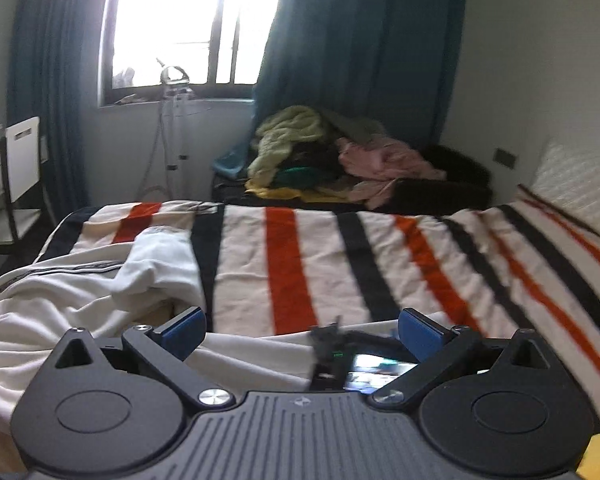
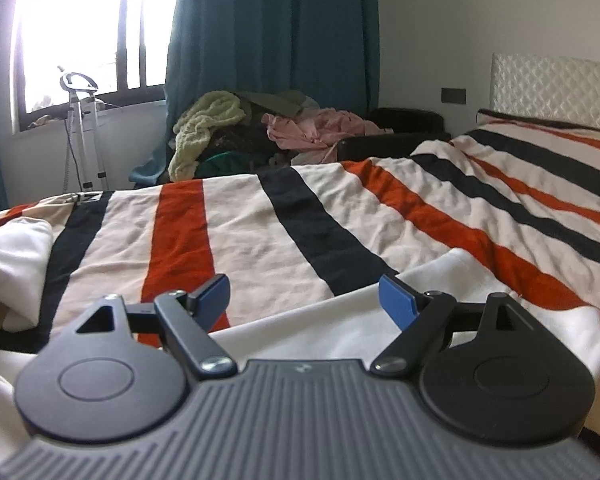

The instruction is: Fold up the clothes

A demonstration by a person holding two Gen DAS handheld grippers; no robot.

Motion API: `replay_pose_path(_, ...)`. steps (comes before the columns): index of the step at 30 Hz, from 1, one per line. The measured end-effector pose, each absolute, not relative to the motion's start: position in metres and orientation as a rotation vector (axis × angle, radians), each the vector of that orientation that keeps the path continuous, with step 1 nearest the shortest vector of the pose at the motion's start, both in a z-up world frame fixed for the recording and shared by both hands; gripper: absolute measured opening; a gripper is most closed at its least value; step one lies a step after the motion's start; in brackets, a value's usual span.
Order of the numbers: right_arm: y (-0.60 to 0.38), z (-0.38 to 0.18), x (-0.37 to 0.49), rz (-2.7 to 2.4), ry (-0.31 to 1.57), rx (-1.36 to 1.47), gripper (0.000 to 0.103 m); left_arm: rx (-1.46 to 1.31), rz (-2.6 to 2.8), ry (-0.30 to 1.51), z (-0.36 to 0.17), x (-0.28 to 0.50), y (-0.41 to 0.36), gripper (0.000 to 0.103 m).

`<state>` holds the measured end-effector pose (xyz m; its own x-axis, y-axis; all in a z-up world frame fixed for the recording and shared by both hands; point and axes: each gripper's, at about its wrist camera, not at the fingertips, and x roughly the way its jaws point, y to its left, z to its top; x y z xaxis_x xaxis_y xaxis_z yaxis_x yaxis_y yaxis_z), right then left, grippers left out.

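White garment (image 1: 80, 292) lies crumpled on striped blanket (image 1: 300, 264) | left gripper (image 1: 300, 330) jaws spread wide, empty | right gripper (image 2: 305, 300) likewise, above garment edge | clothes pile (image 2: 268, 132) beyond bed

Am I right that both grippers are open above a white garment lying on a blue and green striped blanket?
Not quite: the blanket is cream with orange-red and black stripes, as the right wrist view shows. The rest holds: the left gripper and the right gripper are open over the white garment.
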<state>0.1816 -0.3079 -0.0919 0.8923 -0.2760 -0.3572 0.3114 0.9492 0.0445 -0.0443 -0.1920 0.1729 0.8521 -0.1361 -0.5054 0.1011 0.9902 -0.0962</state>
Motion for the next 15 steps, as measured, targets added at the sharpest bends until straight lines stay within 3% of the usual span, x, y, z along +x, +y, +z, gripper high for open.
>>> replay_pose_path(15,-0.311,-0.092,0.183,-0.297,0.371,0.123,0.083,-0.118,-0.159,0.564,0.172,-0.039,-0.189,0.103)
